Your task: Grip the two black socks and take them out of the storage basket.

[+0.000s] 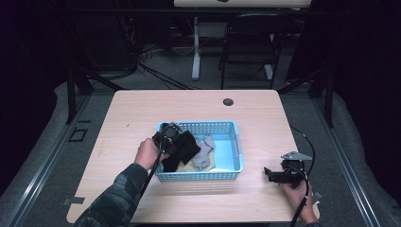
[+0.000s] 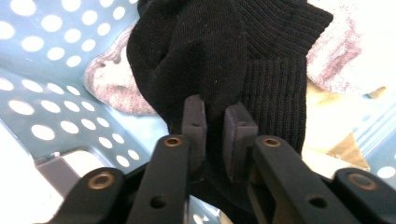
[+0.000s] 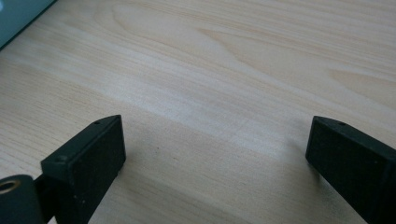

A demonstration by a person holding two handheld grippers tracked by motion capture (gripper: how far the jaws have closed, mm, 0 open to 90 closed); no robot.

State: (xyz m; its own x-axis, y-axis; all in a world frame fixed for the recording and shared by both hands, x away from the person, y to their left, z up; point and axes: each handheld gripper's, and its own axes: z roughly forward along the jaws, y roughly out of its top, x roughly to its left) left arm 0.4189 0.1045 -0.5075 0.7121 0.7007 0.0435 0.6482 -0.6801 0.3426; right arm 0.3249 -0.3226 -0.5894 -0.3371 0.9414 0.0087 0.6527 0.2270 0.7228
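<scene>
A light blue perforated basket (image 1: 236,142) sits in the middle of the table and holds several socks. My left gripper (image 1: 176,142) reaches into its left half, jaws shut on a black sock (image 1: 187,147). In the left gripper view the two pads (image 2: 194,128) pinch a fold of the black sock (image 2: 224,56), with a grey sock (image 2: 112,84) lying behind it. A grey sock (image 1: 204,150) and a tan sock (image 1: 208,164) lie beside the black one. My right gripper (image 1: 268,174) rests low over the table to the right of the basket, jaws wide open and nothing between them (image 3: 215,154).
The wooden table (image 1: 142,109) has a round cable hole (image 1: 228,101) near its far edge. A black chair (image 1: 250,42) and a desk leg (image 1: 195,47) stand beyond the table. A basket corner (image 3: 18,14) shows at the top left of the right gripper view.
</scene>
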